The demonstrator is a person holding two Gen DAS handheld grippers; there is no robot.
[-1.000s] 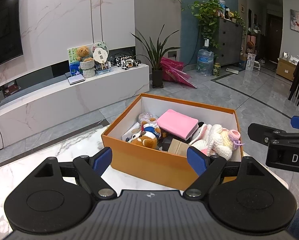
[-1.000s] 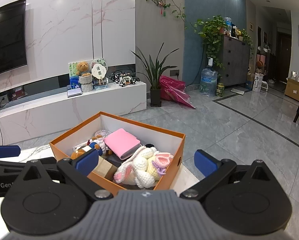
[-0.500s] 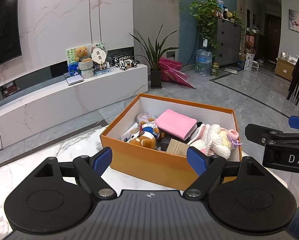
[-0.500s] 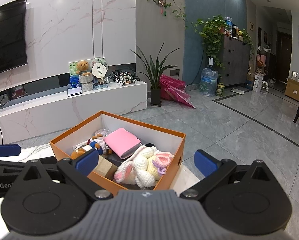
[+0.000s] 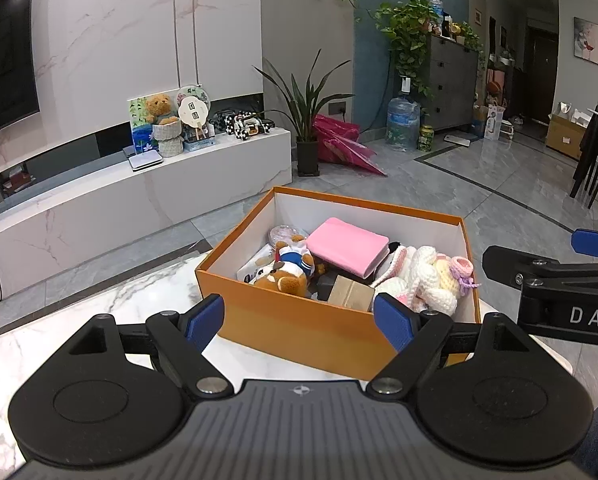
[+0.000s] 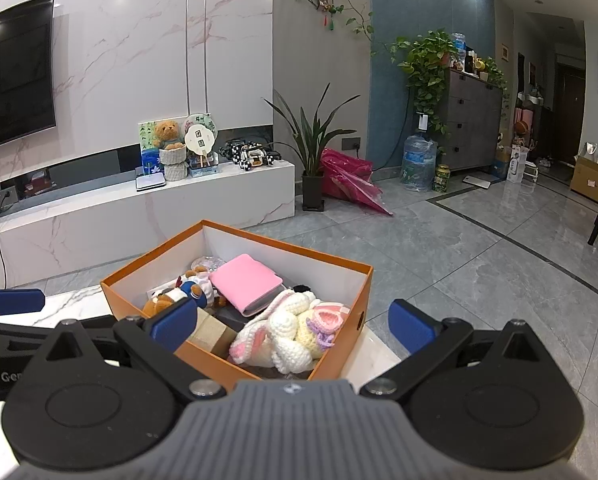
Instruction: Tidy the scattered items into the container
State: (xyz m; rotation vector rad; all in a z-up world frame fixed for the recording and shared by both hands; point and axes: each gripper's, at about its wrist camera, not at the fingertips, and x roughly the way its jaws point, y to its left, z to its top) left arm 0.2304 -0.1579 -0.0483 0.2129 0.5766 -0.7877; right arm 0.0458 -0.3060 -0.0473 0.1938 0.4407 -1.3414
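Left wrist view: the left gripper point(image 5: 299, 316) is held back from the near wall of the orange box point(image 5: 299, 328), fingers wide apart and holding nothing, which suits a stand-off position rather than a grasp. The right gripper point(image 6: 293, 326) is likewise spread wide and empty; it faces the box's near right corner, and its body shows at the right edge of the left view. The box stands on the marble table point(image 5: 99, 312) with its far right corner close to the table edge, the floor point(image 6: 479, 272) visible beyond. Inside lie a brown plush point(image 5: 287, 276), a pink wallet point(image 5: 347, 250) resting tilted on darker items, a small carton point(image 5: 351, 292) against the near wall, and a white crochet bunny point(image 6: 287, 332) filling the right end. The bunny rises about level with the rim, so anything added there would likely sit proud. No loose item shows on the visible table surface, so the tidying appears complete or nearly so; areas behind the grippers are hidden. Open room for movement lies to the left of the box, where bare marble extends toward the table edge. Clearance is tighter on the right: the two grippers sit close together there, and the table ends just past the box, so any sideways nudge of the box toward that edge should be avoided.
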